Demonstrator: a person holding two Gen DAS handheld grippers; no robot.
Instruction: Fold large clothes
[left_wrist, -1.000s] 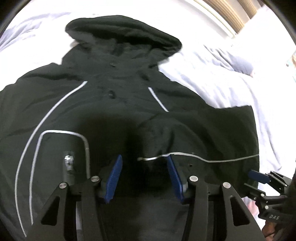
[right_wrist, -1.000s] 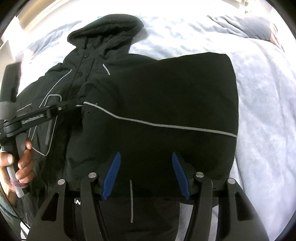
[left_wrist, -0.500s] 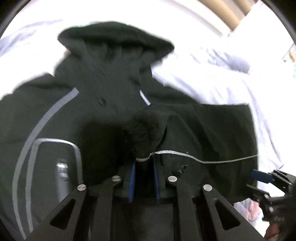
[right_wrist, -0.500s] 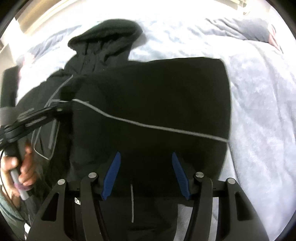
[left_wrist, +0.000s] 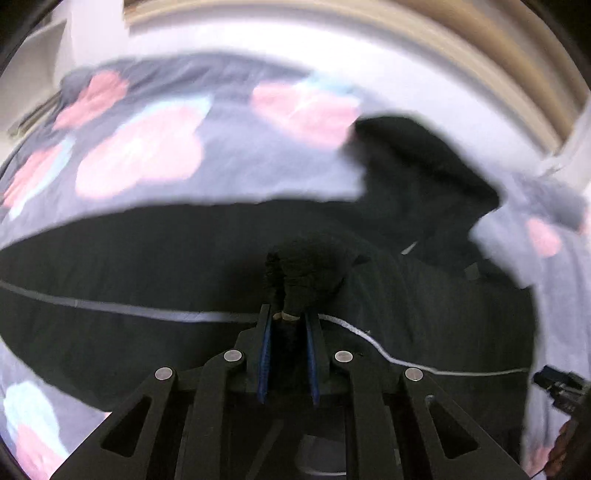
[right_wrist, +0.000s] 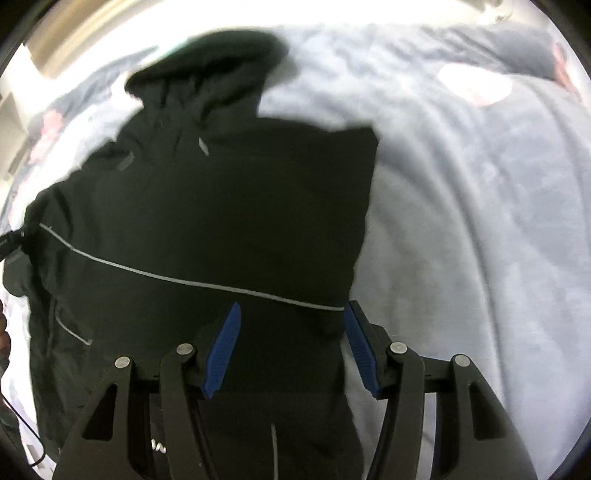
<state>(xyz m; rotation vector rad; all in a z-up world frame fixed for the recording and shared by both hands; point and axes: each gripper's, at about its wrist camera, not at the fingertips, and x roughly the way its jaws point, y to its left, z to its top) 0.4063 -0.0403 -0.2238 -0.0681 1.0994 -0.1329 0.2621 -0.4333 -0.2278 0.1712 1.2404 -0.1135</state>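
Observation:
A large black hooded jacket (right_wrist: 221, 221) with thin grey piping lies on a pale bed cover (right_wrist: 461, 240), hood (right_wrist: 210, 66) at the far end. My left gripper (left_wrist: 288, 321) is shut on a bunched black cuff or fold of the jacket (left_wrist: 306, 269) and holds it up over the jacket body (left_wrist: 147, 266). My right gripper (right_wrist: 291, 332) is open and empty, its blue pads (right_wrist: 221, 347) just above the jacket's near right part. The left gripper's tip shows at the left edge of the right wrist view (right_wrist: 11, 240).
A grey bedding with pink and light-blue blotches (left_wrist: 166, 147) lies beyond the jacket in the left wrist view. A beige headboard or wall edge (left_wrist: 480, 55) curves behind it. The right gripper shows at the right edge of the left wrist view (left_wrist: 561, 384).
My left gripper closed on the jacket fold and has swung left with it, dragging the fabric across the body. My right gripper stayed open, shifting slightly toward the jacket's right edge.

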